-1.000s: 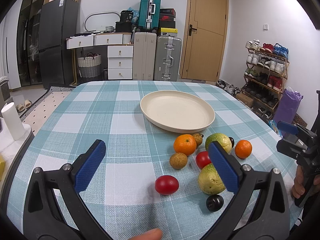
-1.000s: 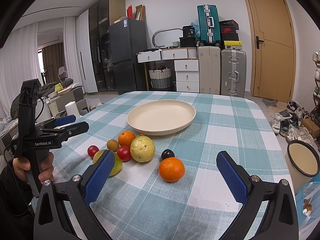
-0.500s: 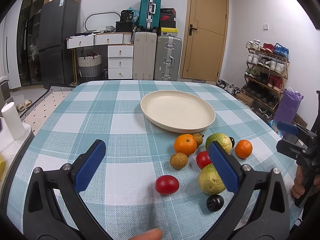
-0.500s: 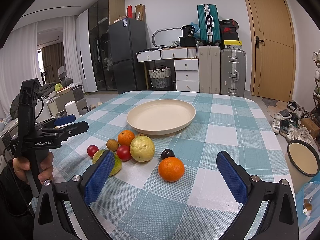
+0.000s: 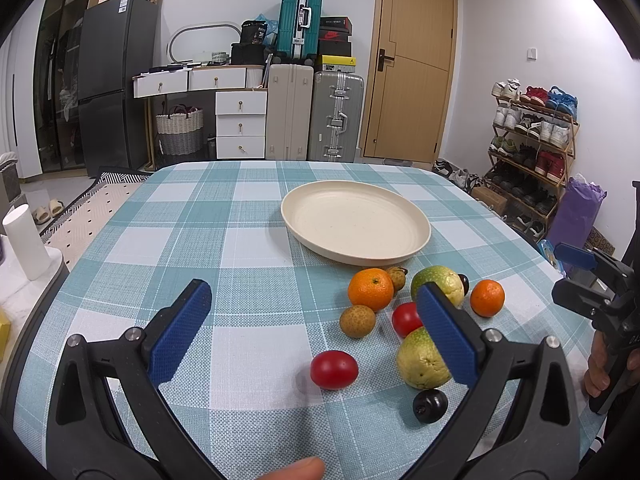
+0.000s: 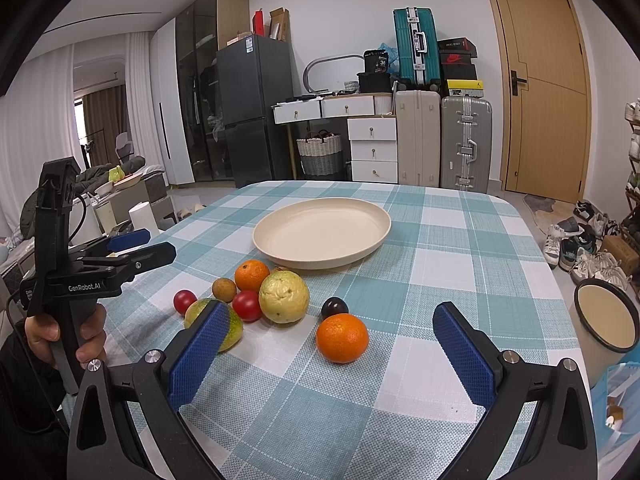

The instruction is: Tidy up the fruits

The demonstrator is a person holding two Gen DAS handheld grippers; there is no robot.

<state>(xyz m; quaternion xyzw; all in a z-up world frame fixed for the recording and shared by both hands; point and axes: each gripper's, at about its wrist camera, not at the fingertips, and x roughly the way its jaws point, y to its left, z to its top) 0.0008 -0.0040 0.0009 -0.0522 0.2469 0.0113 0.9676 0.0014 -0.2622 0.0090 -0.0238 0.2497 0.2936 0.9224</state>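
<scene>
Nothing has moved vs 1 s ago: left gripper (image 5: 312, 320) & right gripper (image 6: 332, 344) both wide, empty; plate (image 5: 416, 242) bare, task unstarted.

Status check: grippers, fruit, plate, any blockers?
Left gripper open, right gripper open, both holding nothing. Round cream plate bare; fruit cluster on the checked tablecloth beside it. Nothing in the way.

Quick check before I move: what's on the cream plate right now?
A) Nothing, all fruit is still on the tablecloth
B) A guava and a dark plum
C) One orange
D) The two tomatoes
A: the cream plate is bare in both views, and the fruit, such as the nearest orange and the front tomato, lies on the tablecloth in front of it.
</scene>
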